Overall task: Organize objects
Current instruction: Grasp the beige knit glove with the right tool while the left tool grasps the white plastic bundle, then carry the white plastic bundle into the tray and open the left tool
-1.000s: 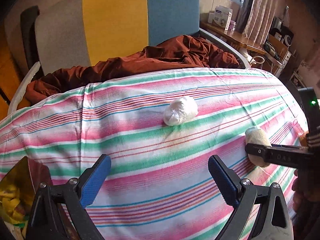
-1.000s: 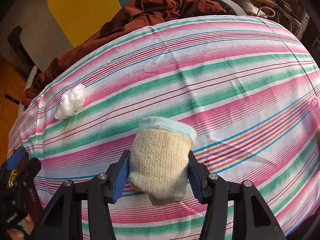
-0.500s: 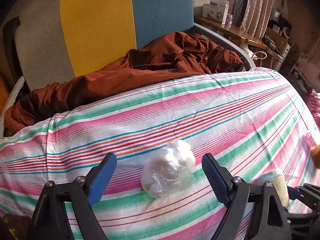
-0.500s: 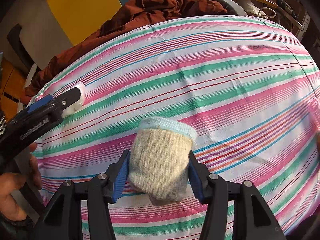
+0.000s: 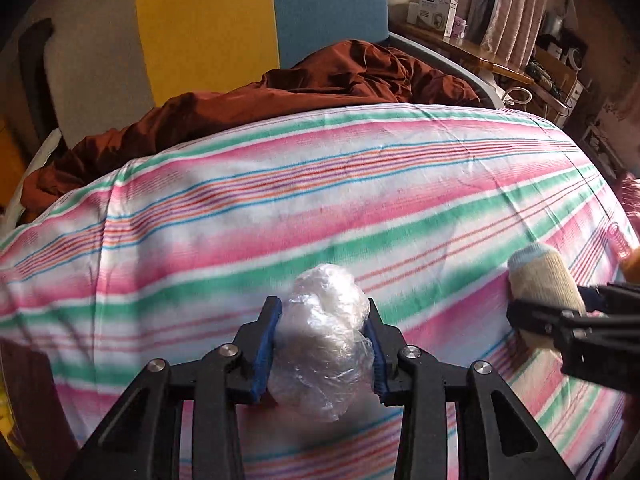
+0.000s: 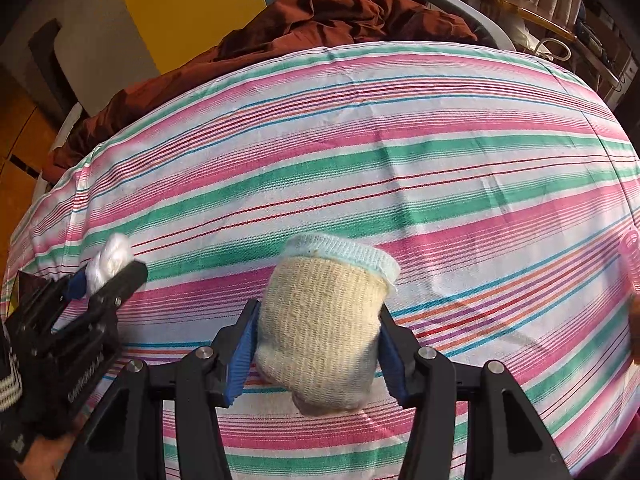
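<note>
Since a second ago the left gripper (image 5: 322,340) has come down around the plastic ball (image 5: 324,340), and its jaws are closing with both pads already touching it. The right gripper (image 6: 316,348) is clamped on the rolled sock (image 6: 324,332), just right of the ball. Both sit on the striped sheet (image 5: 320,200). A brown blanket (image 5: 280,96) is heaped behind; a pink roller (image 6: 631,256) lies at the right edge.

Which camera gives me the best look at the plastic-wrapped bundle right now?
The left wrist view: the plastic-wrapped bundle fills the centre, between the closing left gripper's pads. The right wrist view shows only a small white bit at far left, mostly hidden behind that gripper.
</note>
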Motion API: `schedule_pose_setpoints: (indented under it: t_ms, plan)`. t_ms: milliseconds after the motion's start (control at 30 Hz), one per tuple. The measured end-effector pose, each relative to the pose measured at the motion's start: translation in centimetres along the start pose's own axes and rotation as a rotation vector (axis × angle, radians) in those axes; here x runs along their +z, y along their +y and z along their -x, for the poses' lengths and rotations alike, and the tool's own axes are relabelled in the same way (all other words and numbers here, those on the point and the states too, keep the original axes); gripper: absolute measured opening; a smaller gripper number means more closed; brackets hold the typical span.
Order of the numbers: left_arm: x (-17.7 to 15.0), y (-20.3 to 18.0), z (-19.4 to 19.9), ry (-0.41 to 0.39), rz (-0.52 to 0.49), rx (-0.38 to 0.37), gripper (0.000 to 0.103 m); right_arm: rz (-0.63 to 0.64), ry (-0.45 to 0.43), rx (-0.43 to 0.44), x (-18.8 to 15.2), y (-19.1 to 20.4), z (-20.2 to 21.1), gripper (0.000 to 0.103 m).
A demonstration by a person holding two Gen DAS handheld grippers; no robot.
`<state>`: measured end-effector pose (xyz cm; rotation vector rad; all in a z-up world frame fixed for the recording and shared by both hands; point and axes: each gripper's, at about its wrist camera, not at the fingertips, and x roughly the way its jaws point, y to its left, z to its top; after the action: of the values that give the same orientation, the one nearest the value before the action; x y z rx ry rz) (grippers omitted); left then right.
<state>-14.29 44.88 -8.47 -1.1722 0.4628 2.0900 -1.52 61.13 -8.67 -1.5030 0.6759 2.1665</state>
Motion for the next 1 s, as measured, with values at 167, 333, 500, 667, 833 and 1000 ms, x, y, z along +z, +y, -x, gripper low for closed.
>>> schedule_pose_setpoints:
  t_ms: [167,333,500,667,833,1000]
  plan:
    - [-4.9,-1.2,3.0,-0.024,0.022,0.019,0.04,0.035,-0.004,-0.017,0.1,0.1,-0.1,0.055]
    - [-9.4,-2.5,5.5,-0.064,0.012,0.018,0.04,0.055,-0.01,-0.024,0.3,0.0,-0.1,0.055]
    - [-11.7,-2.7,6.4,-0.121,0.003,0.019,0.04,0.083,-0.015,-0.003,0.4,0.1,0.0,0.054]
    - [-11.7,-2.7,6.3,-0.131,0.002,0.016,0.041,0.101,-0.02,-0.012,0.6,-0.1,-0.1,0.054]
    - [-12.1,-2.5,6.5,-0.141,0.006,0.0,0.041,0.135,-0.02,-0.035,1.0,-0.2,-0.3,0.054]
    - [-12.2,-2.5,6.6,-0.15,0.006,-0.002,0.041,0.152,-0.026,-0.048,2.0,0.2,-0.9,0.054]
